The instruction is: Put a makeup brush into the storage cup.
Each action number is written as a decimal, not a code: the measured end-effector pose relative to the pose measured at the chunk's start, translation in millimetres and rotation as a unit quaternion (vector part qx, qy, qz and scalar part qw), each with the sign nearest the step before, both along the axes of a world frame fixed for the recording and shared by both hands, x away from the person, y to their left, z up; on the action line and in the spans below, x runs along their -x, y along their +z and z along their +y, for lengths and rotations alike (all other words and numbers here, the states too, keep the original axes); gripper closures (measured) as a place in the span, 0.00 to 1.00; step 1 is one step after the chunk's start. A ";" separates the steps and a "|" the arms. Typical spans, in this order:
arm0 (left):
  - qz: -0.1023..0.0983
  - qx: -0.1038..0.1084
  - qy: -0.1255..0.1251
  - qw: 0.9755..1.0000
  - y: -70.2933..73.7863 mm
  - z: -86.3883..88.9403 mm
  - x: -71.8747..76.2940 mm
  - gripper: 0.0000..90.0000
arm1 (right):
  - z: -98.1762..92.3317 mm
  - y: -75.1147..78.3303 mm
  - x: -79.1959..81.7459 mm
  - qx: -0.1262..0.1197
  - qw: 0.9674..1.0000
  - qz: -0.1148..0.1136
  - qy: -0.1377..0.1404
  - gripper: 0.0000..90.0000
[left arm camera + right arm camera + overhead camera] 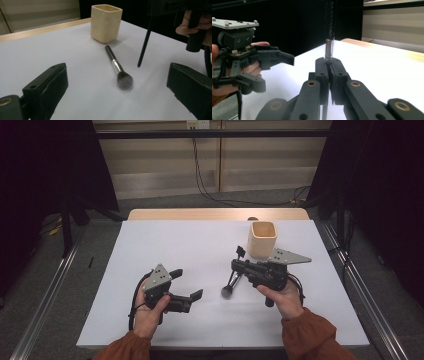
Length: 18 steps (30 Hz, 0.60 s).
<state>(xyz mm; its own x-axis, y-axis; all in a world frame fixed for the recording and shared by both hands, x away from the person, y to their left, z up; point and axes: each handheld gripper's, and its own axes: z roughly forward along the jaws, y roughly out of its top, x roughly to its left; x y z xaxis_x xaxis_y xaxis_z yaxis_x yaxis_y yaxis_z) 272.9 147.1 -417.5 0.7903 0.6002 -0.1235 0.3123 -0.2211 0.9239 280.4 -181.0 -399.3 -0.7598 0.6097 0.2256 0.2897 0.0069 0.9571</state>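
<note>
White sheeting covers the bench (165, 240), with dark curtains to either side and cables trailing down the far wall. Toward the far right corner stands a cream square cup (262, 239). The left hand-held gripper (188, 287) sits near the front edge, gripped from below by the person's left hand (150, 312), its jaws spread wide with nothing between them. The right hand-held gripper (239, 258), just in front of the cup, is clamped tight on the handle of a makeup brush (118, 68), whose dark bristle head hangs down near the middle of the bench.
</note>
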 end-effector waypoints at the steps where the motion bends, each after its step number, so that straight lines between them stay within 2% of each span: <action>1: -0.004 0.003 0.003 1.000 -0.7 2.5 0.0 0.05 | -2.7 0.0 0.4 0.000 1.000 0.002 -0.004 0.96; 8: -0.016 0.003 0.039 0.999 -3.4 25.3 0.7 0.03 | -19.3 1.0 2.2 0.001 1.000 -0.001 -0.023 0.96; 10: -0.013 0.010 0.052 0.999 -4.0 33.2 0.8 0.03 | -23.3 0.8 2.5 0.002 1.000 -0.001 -0.028 0.96; 15: -0.018 0.026 0.065 0.997 -5.9 45.5 1.9 0.03 | -31.8 1.0 3.3 0.002 0.999 -0.003 -0.040 0.96; 16: -0.021 0.031 0.068 0.997 -6.7 48.9 2.5 0.03 | -33.4 0.8 3.4 0.003 0.999 -0.003 -0.042 0.96; 18: -0.015 0.046 0.073 0.996 -7.8 52.9 3.0 0.04 | -36.5 0.4 3.4 0.004 0.999 -0.002 -0.046 0.96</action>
